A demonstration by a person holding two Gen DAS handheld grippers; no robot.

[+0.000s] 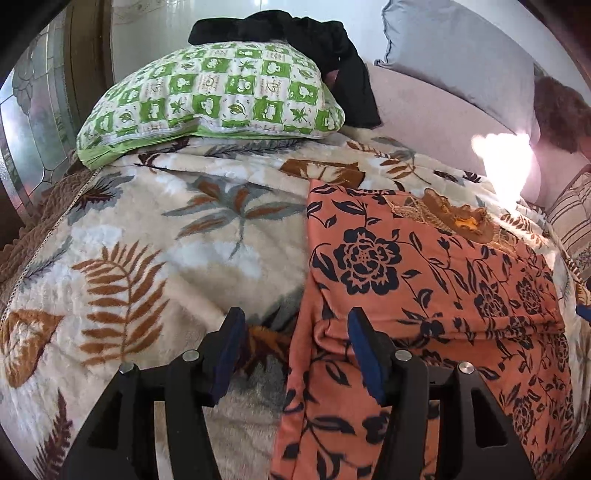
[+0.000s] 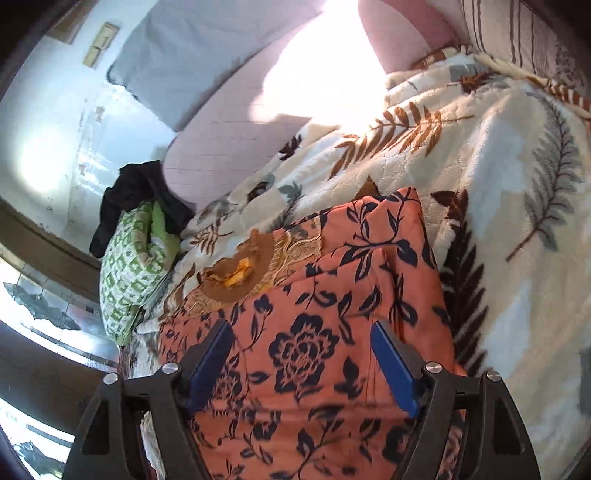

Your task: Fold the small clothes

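An orange garment with a dark blue flower print (image 1: pixel 424 280) lies partly folded on the leaf-patterned blanket (image 1: pixel 147 229); it has a brown embroidered neckline (image 1: pixel 454 214). My left gripper (image 1: pixel 295 325) is open over the garment's left edge, with the edge between its blue pads. In the right wrist view the same garment (image 2: pixel 332 295) fills the middle, neckline (image 2: pixel 236 277) to the left. My right gripper (image 2: pixel 303 336) is open and hovers just above the cloth, holding nothing.
A green checked pillow (image 1: pixel 214 99) with a black garment (image 1: pixel 332 51) on it lies at the bed's far end. A grey pillow (image 1: pixel 461 55) and a pink bolster (image 1: pixel 436 114) stand behind. A striped cushion (image 2: pixel 517 33) sits by the blanket's edge.
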